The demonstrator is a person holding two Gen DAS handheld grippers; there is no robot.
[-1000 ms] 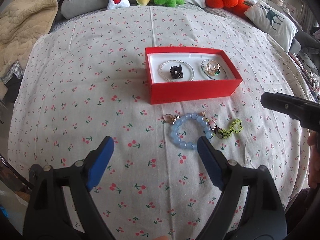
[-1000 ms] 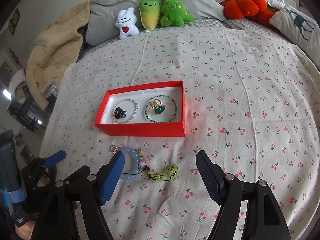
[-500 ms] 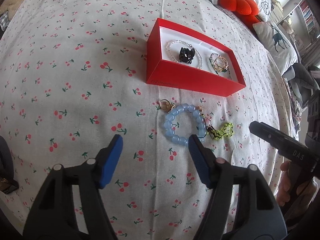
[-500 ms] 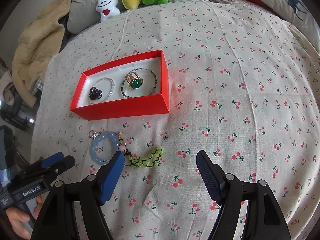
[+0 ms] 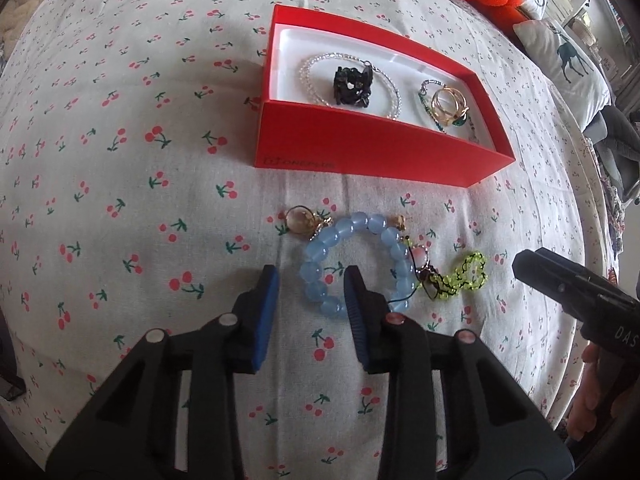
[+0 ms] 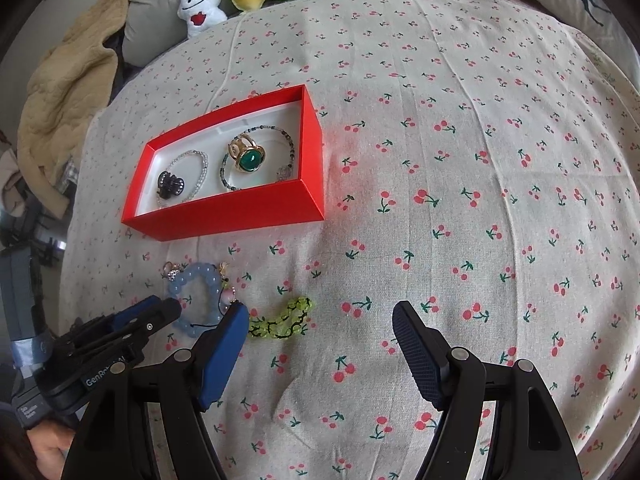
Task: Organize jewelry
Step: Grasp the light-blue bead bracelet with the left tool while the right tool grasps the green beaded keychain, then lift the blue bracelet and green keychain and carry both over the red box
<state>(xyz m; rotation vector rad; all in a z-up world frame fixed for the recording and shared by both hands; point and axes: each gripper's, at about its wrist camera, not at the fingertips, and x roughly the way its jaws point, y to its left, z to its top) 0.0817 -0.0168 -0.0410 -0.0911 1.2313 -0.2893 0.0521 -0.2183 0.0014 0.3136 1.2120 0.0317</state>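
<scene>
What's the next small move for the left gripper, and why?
Probably close the left gripper on the blue bead bracelet. Its fingers are partly open and straddle the bracelet's near-left arc, one outside the loop and one inside. The bracelet lies on the bedsheet, outside the red box. The right gripper is wide open, beside the green bracelet.

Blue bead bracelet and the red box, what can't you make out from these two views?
- Blue bead bracelet: near beads hidden by left gripper fingers, so contact is unclear.
- Red box: near wall hides part of the green-stone ring in the left view.
- Small charms: too small to identify.
</scene>
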